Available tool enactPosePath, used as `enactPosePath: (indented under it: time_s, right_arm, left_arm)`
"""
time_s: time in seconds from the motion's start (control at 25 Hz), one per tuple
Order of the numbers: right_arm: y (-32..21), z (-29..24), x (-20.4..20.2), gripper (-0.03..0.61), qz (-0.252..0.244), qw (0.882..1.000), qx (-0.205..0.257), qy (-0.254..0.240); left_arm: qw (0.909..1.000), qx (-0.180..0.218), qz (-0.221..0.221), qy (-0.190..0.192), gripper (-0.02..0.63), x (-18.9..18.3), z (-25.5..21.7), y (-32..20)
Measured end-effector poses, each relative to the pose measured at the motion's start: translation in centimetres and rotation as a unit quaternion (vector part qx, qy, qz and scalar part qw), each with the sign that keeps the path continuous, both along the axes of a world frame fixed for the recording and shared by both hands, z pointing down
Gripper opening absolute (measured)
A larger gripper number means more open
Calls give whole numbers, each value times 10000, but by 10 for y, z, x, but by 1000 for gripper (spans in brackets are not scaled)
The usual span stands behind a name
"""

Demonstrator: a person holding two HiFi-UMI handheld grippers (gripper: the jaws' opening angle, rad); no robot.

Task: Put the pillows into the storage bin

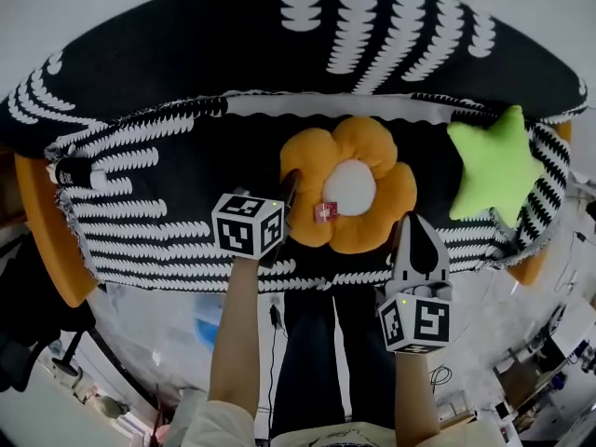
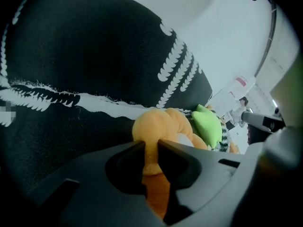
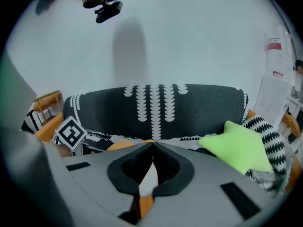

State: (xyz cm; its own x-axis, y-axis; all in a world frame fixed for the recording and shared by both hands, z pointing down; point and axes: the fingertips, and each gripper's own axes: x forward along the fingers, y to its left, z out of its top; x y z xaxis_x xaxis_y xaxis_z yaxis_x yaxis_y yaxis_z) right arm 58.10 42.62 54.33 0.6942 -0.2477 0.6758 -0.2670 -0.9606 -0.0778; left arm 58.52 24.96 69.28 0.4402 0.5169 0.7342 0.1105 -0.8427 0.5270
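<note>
Gripping the flower pillow [image 1: 349,186] by one petal, with no storage bin in sight.
Clamping narrow on the flower pillow's left-edge petal with the jaws of the left gripper [image 2: 151,145]; holding the jaws of the right gripper [image 3: 152,145] shut on nothing, near the flower pillow's lower right. Could slip out on lifting: only a small fold of soft plush caught. Could also drag the sofa throw [image 1: 140,212] beneath the flower pillow. Leaving the star pillow [image 1: 494,164] well right of the flower pillow. Cannot judge any bin's contents.

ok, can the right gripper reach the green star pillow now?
Probably yes: the green star pillow lies uncovered ahead-right of the right gripper, nothing between them. Its jaws are shut, so they must open first. The left gripper pinches the orange flower pillow.
</note>
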Motion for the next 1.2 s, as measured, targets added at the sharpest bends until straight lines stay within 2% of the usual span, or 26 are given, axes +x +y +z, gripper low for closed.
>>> enactPosePath:
  time_s: [0.4, 0.56, 0.76, 1.0, 1.12, 1.2]
  right_arm:
    - [7, -75, -8, 12, -442, 9974, 303, 473]
    - [15, -109, -12, 12, -698, 9946, 425, 635]
    - [25, -156, -25, 12, -936, 9907, 576, 802]
    - [-7, -210, -36, 12, -1613, 9767, 912, 1081]
    - [-39, -236, -52, 12, -2047, 9663, 1054, 1148]
    - [-65, -251, -68, 12, -2364, 9571, 1168, 1197]
  left_arm:
    - [9976, 229, -116, 649, 63, -24, -111, 46]
    - [9958, 203, -438, 774, 58, -43, -156, 65]
    - [9910, 388, -994, 810, 57, -78, -207, 70]
    - [9717, 889, -1921, 1045, 55, -117, -273, 32]
    - [9555, 1126, -2501, 1084, 55, -149, -306, 0]
    - [9410, 1222, -2961, 1094, 55, -178, -325, -25]
